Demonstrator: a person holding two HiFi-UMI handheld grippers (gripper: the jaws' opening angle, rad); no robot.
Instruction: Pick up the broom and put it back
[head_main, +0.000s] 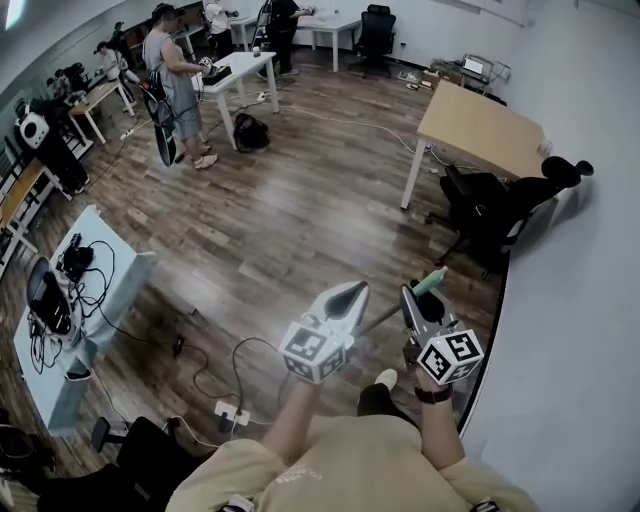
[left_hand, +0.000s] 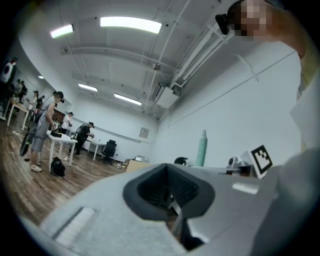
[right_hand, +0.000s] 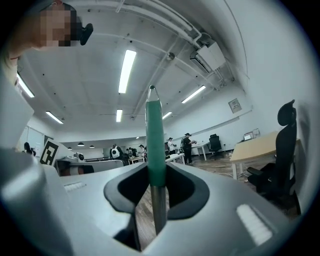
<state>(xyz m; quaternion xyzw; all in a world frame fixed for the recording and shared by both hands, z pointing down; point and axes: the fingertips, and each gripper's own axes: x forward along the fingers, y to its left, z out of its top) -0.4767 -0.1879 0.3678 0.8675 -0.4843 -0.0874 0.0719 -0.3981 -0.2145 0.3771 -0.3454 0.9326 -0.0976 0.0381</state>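
Right claw (right_hand: 155, 192) on broom handle (right_hand: 155, 140) — green tip, head hidden

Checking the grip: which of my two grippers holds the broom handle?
The right gripper, shut on the green-sleeved broom handle. The left gripper is shut with nothing between its jaws.
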